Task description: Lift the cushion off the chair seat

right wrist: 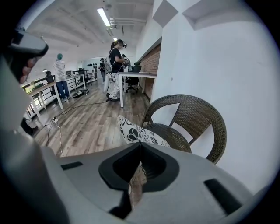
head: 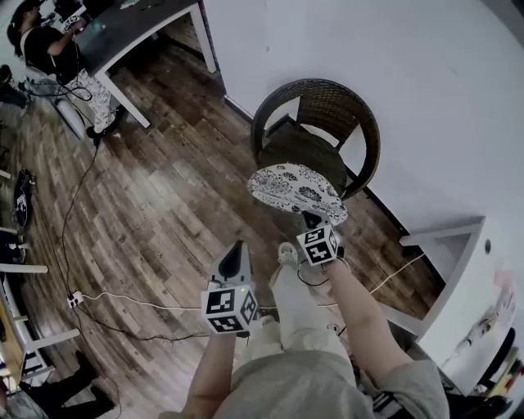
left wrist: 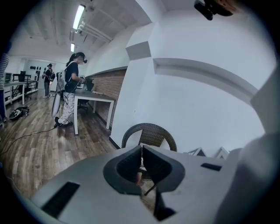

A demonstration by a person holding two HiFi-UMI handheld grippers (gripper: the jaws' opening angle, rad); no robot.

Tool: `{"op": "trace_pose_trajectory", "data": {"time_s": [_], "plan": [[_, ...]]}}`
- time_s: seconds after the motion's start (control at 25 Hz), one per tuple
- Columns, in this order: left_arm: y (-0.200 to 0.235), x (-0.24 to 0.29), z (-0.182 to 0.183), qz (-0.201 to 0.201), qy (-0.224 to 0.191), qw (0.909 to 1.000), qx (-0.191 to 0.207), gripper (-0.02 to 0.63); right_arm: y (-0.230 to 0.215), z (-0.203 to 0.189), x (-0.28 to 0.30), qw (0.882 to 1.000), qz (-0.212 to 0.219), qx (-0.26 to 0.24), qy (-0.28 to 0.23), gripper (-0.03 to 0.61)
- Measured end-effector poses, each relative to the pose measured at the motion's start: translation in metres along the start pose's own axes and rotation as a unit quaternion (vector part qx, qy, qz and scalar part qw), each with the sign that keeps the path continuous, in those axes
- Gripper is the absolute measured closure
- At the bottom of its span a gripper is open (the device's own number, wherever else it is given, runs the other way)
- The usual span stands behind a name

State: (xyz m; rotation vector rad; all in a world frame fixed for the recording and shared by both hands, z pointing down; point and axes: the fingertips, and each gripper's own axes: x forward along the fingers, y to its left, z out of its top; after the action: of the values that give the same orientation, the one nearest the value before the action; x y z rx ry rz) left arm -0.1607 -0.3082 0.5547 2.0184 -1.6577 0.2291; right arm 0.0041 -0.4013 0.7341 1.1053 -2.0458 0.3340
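Observation:
The patterned black-and-white cushion (head: 296,190) hangs in the air in front of the dark wicker chair (head: 327,106), off its seat (head: 307,151). My right gripper (head: 311,219) is shut on the cushion's near edge. In the right gripper view the cushion (right wrist: 138,131) sticks out past the right gripper (right wrist: 141,145), with the chair (right wrist: 197,113) behind it. My left gripper (head: 235,250) is lower left of the cushion and apart from it, jaws together with nothing between them. The left gripper view shows the left gripper (left wrist: 141,148) pointing toward the chair (left wrist: 151,133).
The chair stands against a white wall. A white shelf unit (head: 446,245) sits to its right. A desk (head: 139,24) with a person (head: 41,41) beside it is at the far left. Cables (head: 123,299) trail across the wooden floor.

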Motion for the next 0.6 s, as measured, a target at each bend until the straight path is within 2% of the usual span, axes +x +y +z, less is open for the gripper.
{"op": "trace_pose_trajectory", "data": {"time_s": [0.6], "plan": [[-0.02, -0.113, 0.005, -0.013, -0.021, 0.9994, 0.026, 0.6, 0.027, 0.047, -0.124, 0.995, -0.038, -0.032, -0.081, 0.574]]}}
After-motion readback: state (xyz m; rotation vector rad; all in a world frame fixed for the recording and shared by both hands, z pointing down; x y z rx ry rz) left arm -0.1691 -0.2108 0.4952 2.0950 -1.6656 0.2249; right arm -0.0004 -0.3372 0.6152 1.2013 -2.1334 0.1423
